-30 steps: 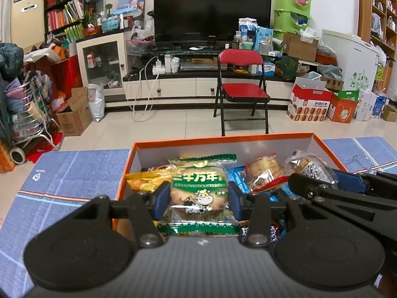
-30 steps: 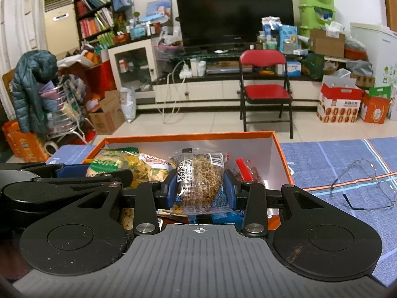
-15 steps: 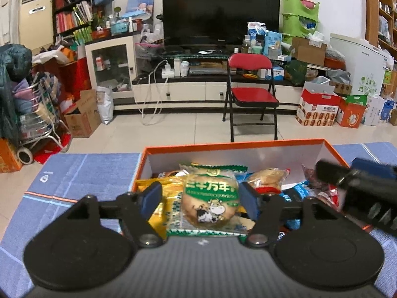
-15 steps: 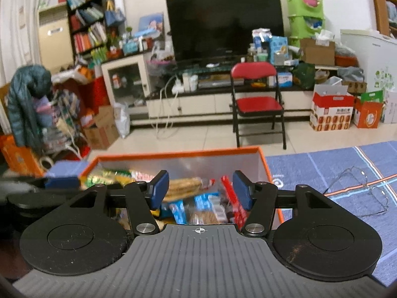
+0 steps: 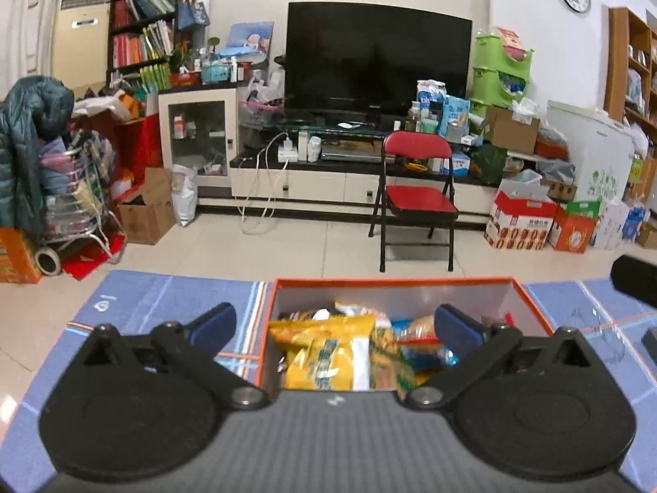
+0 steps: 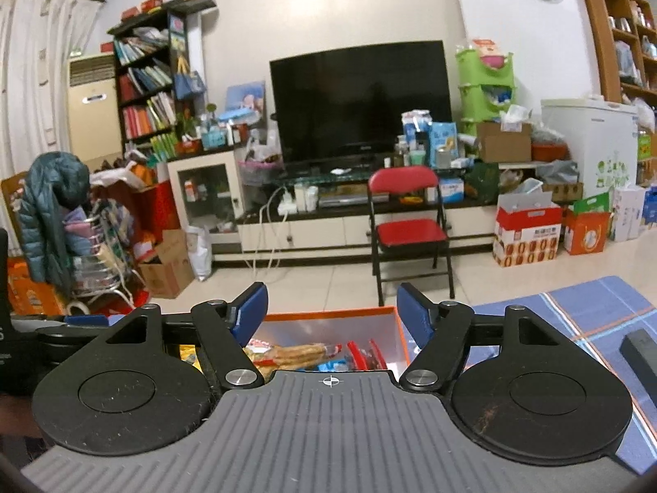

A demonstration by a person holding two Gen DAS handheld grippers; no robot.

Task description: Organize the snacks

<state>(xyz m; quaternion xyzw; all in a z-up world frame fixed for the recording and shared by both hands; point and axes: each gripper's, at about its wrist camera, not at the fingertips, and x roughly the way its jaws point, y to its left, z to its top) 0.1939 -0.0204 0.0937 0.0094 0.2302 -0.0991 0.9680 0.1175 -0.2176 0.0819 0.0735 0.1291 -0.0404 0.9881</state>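
Left wrist view: the left gripper is now being held wide open and empty above the orange snack box, where a second ago a green-wrapped biscuit was being clamped; that packet is no longer being seen among the yellow chip bags inside. The right gripper is likewise being carried open and empty, its brown cake packet having been released. Both drops are being judged complete, and both tools are being freed for further snacks.
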